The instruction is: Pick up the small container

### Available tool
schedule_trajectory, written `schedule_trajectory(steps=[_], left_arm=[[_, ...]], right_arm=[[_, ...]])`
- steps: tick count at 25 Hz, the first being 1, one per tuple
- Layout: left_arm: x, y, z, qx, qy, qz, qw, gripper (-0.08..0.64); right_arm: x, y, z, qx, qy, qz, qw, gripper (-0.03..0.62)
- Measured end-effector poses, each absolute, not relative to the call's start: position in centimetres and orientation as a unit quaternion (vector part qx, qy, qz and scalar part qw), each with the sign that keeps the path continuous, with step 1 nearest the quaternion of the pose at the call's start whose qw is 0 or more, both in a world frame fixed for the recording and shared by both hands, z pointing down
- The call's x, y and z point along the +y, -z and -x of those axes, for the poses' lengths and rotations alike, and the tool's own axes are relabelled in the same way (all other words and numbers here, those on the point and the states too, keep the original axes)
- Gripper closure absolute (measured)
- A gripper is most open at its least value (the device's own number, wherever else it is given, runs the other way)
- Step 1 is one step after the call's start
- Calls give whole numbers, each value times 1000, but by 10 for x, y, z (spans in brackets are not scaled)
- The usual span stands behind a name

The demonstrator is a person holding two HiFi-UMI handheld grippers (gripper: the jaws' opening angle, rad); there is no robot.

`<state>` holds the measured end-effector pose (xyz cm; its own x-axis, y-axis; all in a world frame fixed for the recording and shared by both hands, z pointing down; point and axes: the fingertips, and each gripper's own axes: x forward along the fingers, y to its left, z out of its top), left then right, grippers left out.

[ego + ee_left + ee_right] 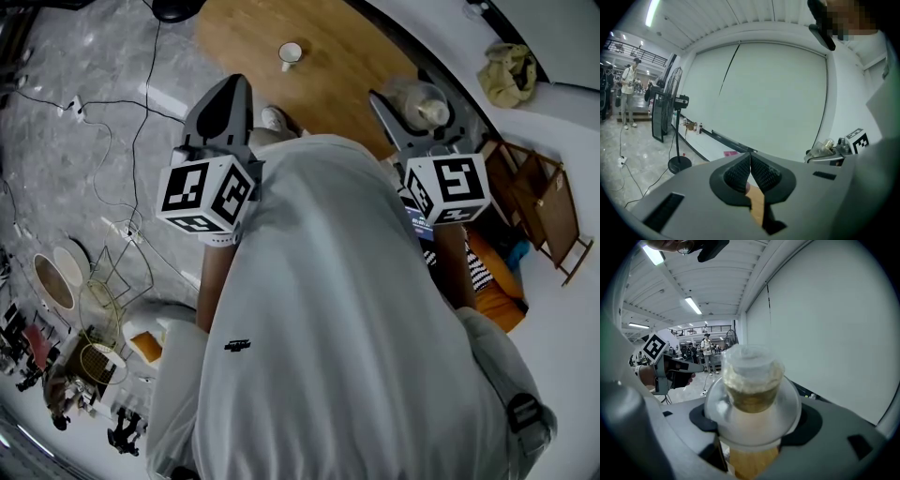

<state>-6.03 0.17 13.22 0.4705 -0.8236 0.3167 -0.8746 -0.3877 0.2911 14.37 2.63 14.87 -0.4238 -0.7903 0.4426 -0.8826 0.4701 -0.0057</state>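
Note:
The small container [751, 380] is a clear plastic cup with a lid and brownish contents. It fills the middle of the right gripper view, where my right gripper [752, 420] is shut on its wide rim from both sides. In the head view the container [427, 105] sits at the tip of the right gripper [410, 111], lifted over the edge of the round wooden table [328, 84]. My left gripper [232, 89] is raised at the left, shut and empty. Its ribbed pads [760, 171] meet in the left gripper view, where the container [823, 148] shows at the right.
A white cup [291, 54] stands on the wooden table. Cables run over the grey floor [84, 141]. A wooden rack [544, 211] and a crumpled cloth [507, 73] are at the right. A floor fan [663, 110] and a standing person [628, 91] are far left.

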Motion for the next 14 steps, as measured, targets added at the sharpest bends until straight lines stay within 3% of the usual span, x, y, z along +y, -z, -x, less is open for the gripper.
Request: schedule_trajectory(steps=[14], left_arm=[[2, -135, 64, -513, -74, -831, 203, 540]], right_arm=[[21, -151, -138, -843, -114, -487, 195, 270]])
